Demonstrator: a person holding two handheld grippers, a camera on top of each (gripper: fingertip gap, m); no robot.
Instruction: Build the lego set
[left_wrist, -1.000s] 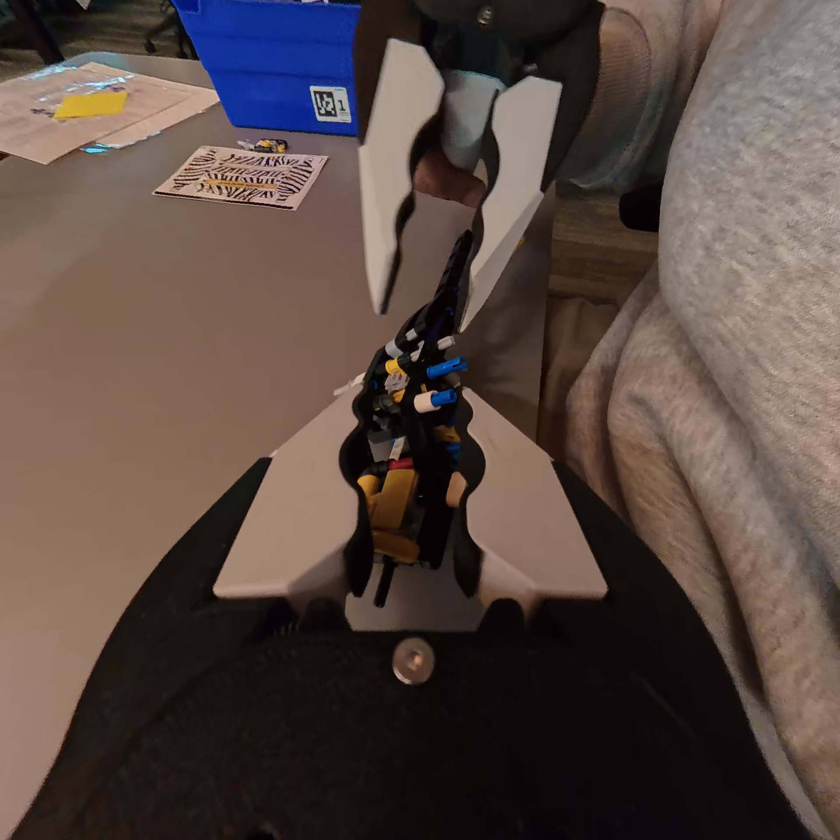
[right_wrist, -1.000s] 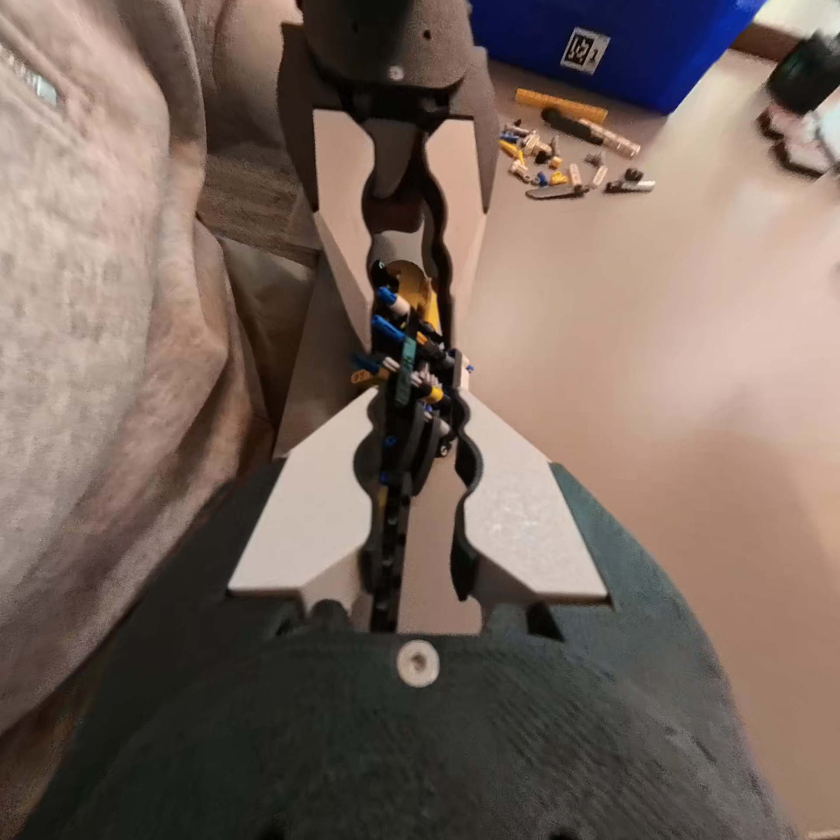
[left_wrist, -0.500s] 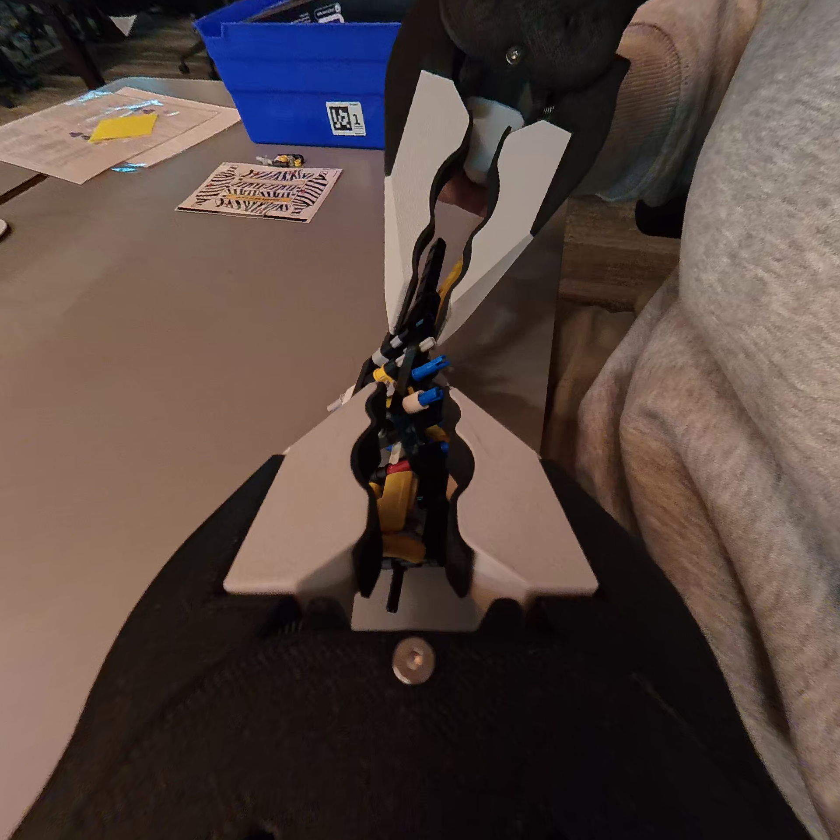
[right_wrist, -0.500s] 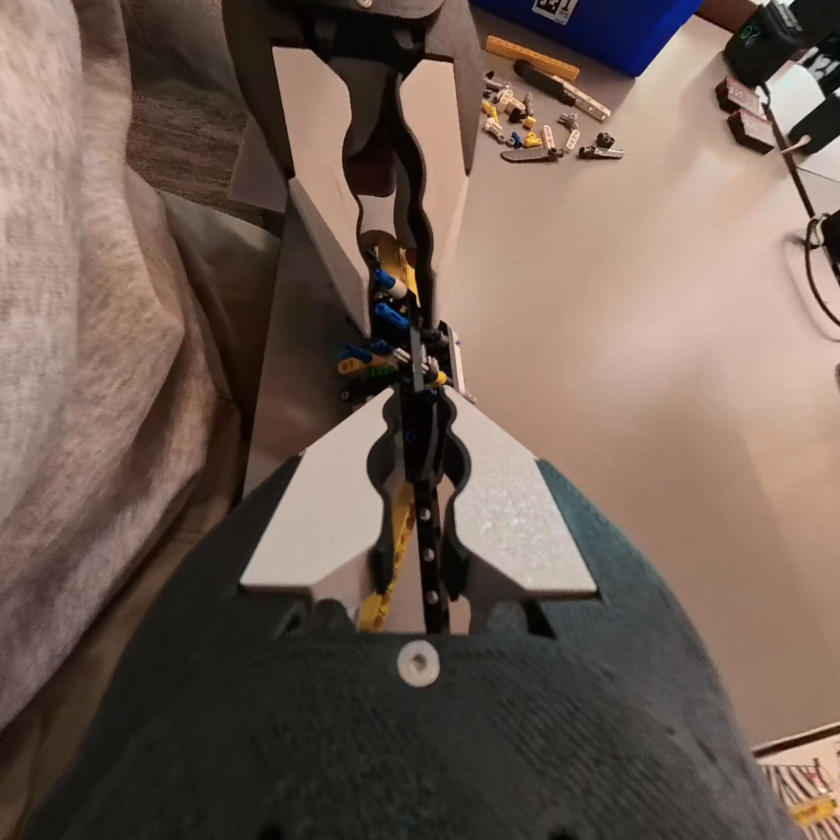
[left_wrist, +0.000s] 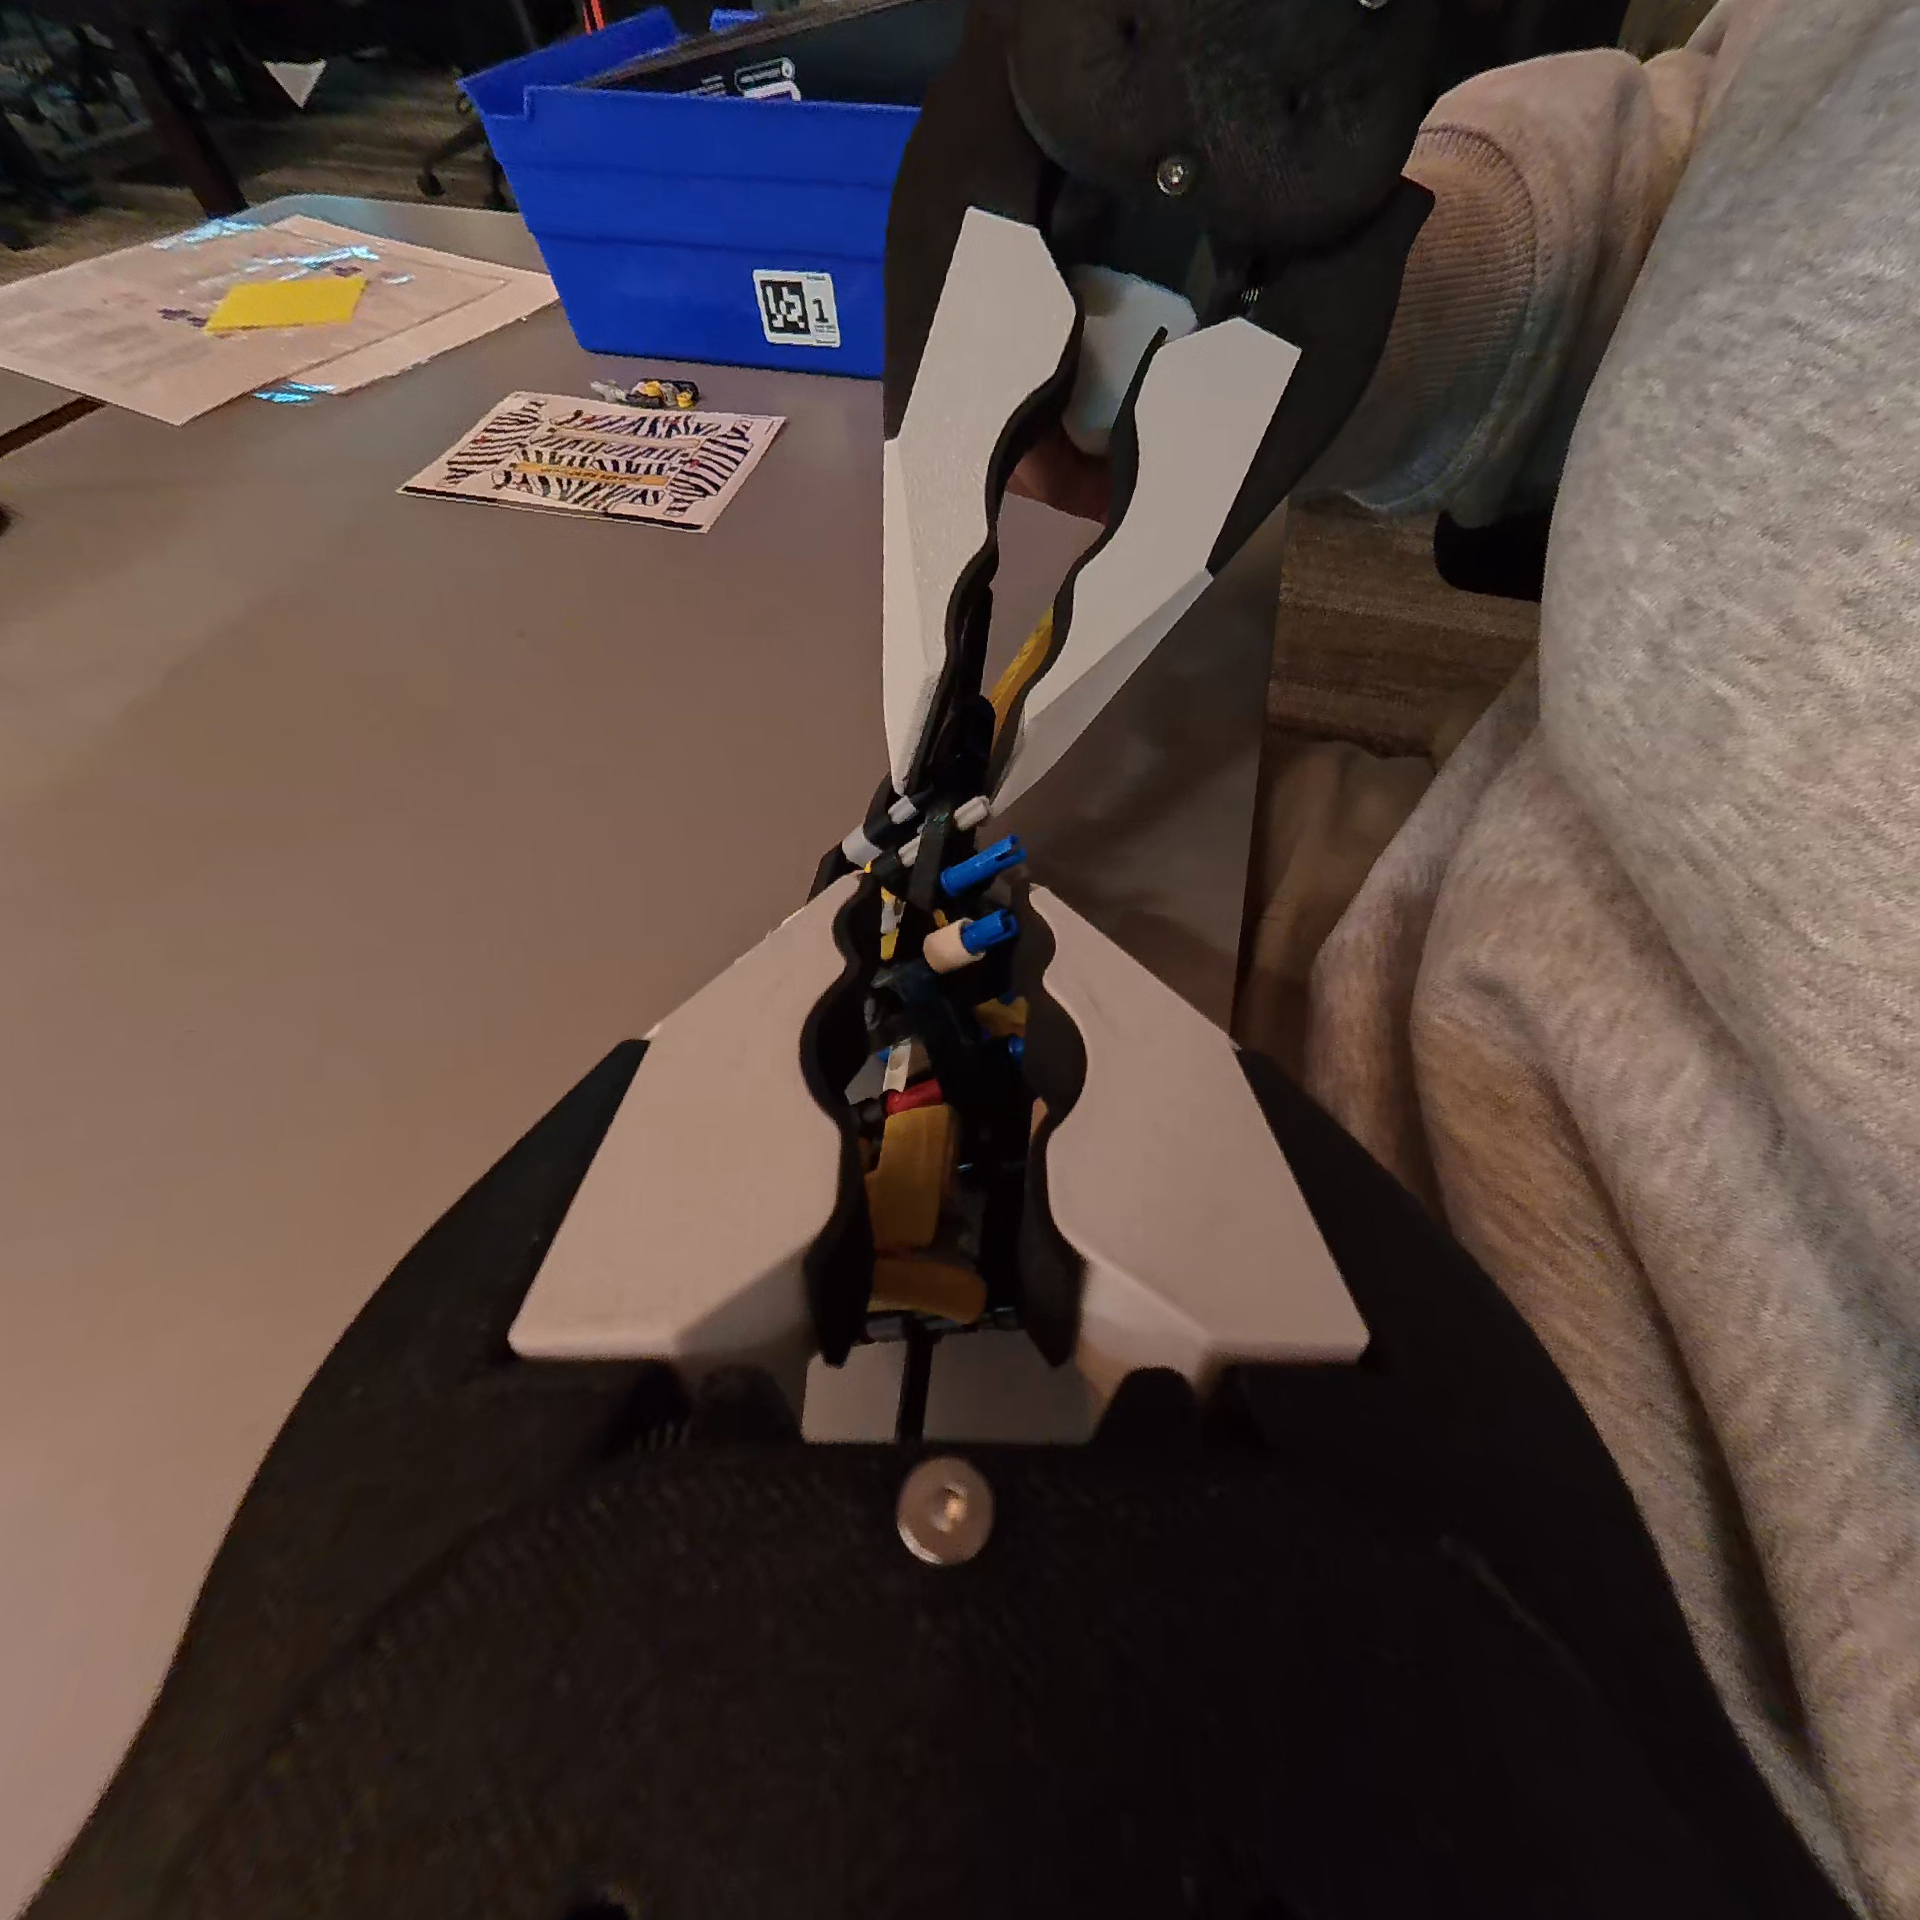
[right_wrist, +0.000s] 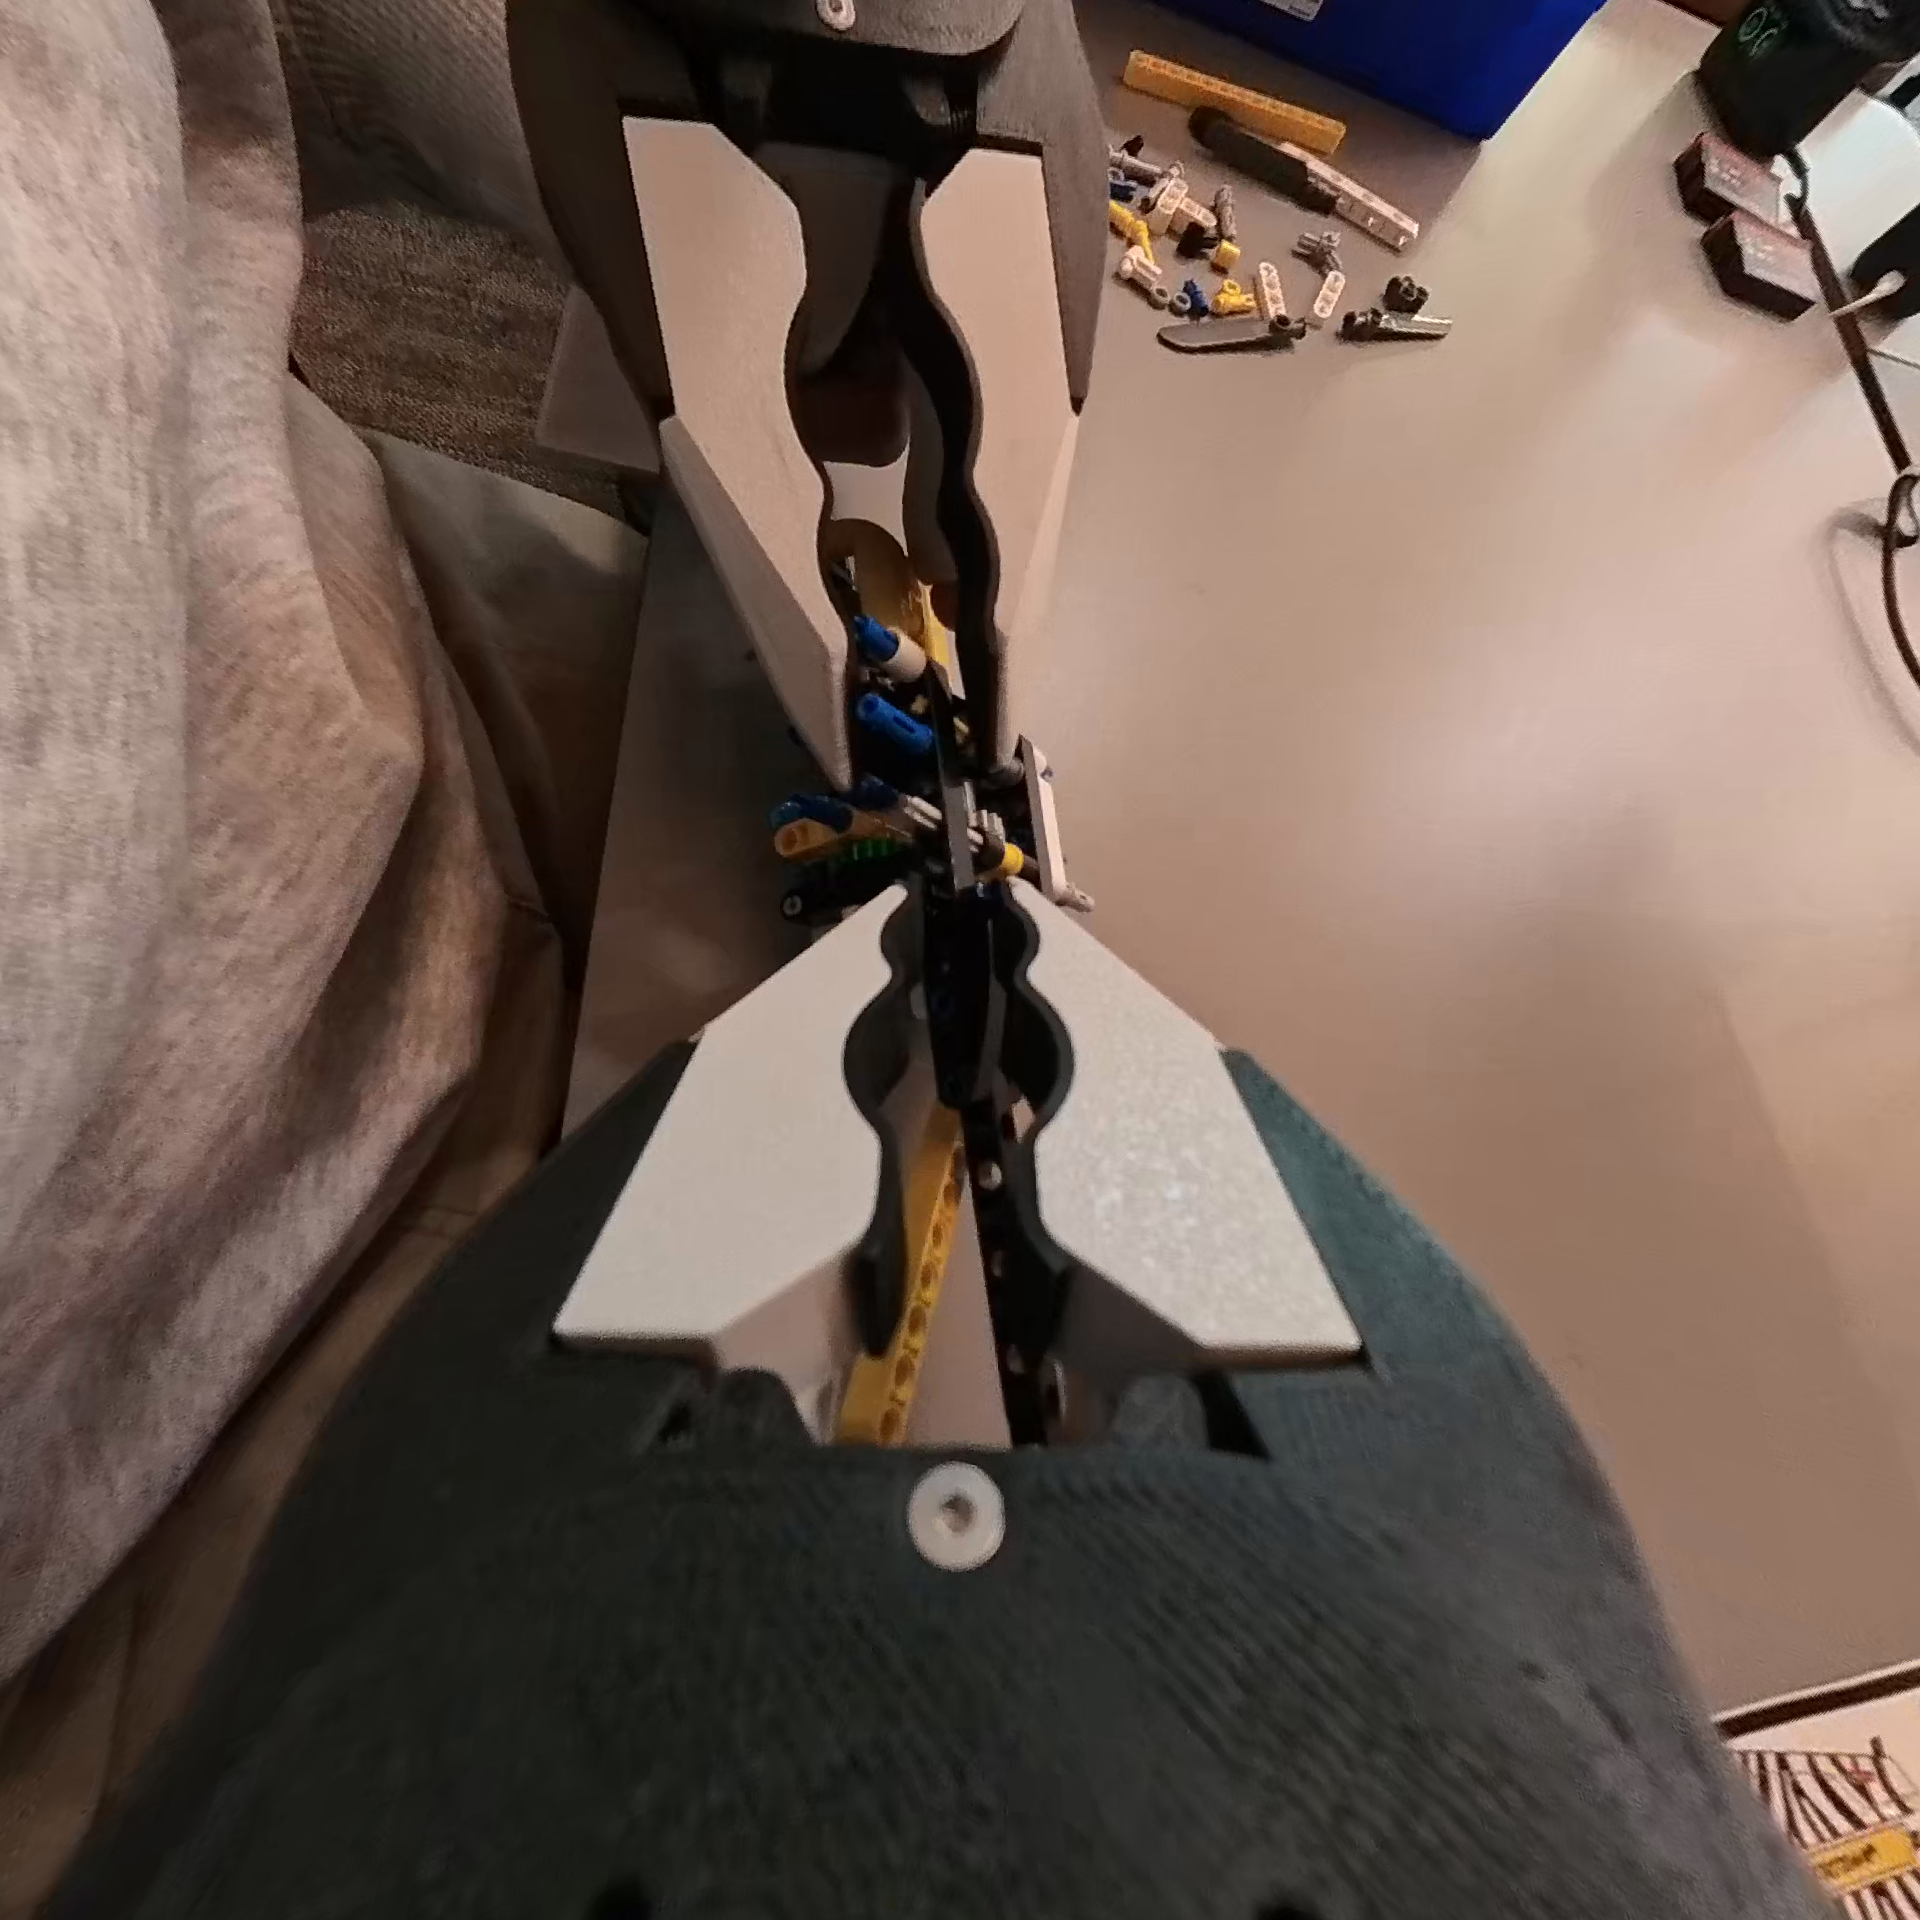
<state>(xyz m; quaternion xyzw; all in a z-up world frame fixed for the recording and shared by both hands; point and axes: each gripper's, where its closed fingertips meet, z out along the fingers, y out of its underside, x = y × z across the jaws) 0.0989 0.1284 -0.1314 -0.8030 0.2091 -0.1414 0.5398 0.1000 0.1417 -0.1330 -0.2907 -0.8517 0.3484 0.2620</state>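
Note:
A lego assembly (left_wrist: 940, 1049) of black and yellow beams with blue and white pins is held in the air between my two grippers, which face each other tip to tip near the table's edge. My left gripper (left_wrist: 935, 899) is shut on its bulky end. My right gripper (right_wrist: 961, 909) is shut on the long black beam (right_wrist: 992, 1184), with a yellow beam (right_wrist: 914, 1299) beside it between the jaws. The right gripper also shows in the left wrist view (left_wrist: 956, 764). The left gripper also shows in the right wrist view (right_wrist: 914, 748). The pinned middle (right_wrist: 904, 821) shows between the tips.
A blue bin (left_wrist: 707, 208) stands at the back of the grey table (left_wrist: 364, 779). A striped sticker sheet (left_wrist: 592, 462) and papers (left_wrist: 239, 312) lie left. Loose lego parts (right_wrist: 1247, 260) lie near the bin. A person's grey sleeve (left_wrist: 1662, 935) is close by. Both grippers' tips are close together, under 4 cm apart.
My right gripper has slid farther along the beams toward the left gripper and closed on them. The left gripper has kept its hold, and the pair has tilted a little.

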